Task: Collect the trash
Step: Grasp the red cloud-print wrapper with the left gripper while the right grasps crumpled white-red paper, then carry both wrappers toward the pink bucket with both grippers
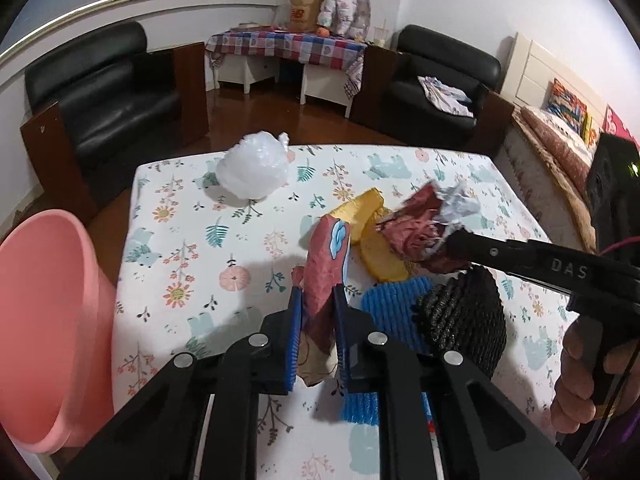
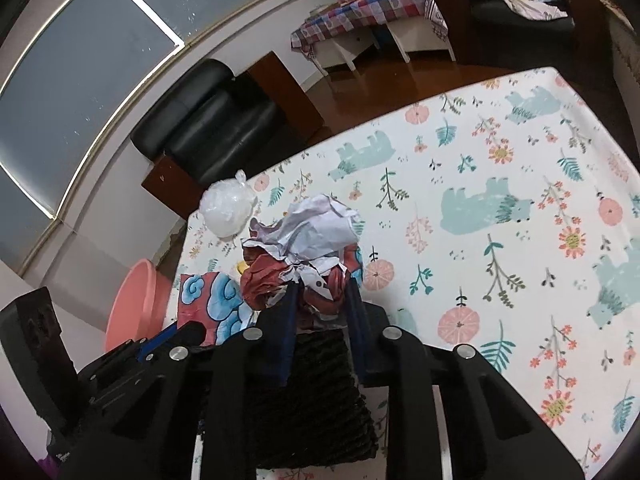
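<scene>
Two grippers work over the floral tablecloth (image 1: 180, 240): the left gripper (image 1: 316, 304) pinches one red wrapper with a blue cloud print (image 1: 326, 264) between its blue pads, and the right gripper (image 2: 320, 296) is clamped on one crumpled red-and-white paper wad (image 2: 308, 240), held just above the cloth. Still lying on the table are one white plastic bag ball (image 1: 254, 170) near the far edge, two yellow peel pieces (image 1: 376, 240), one blue foam net (image 1: 390, 308) and one black foam net (image 1: 464, 320) touching it. One pink basin (image 1: 44, 320) stands beside the table's left edge.
</scene>
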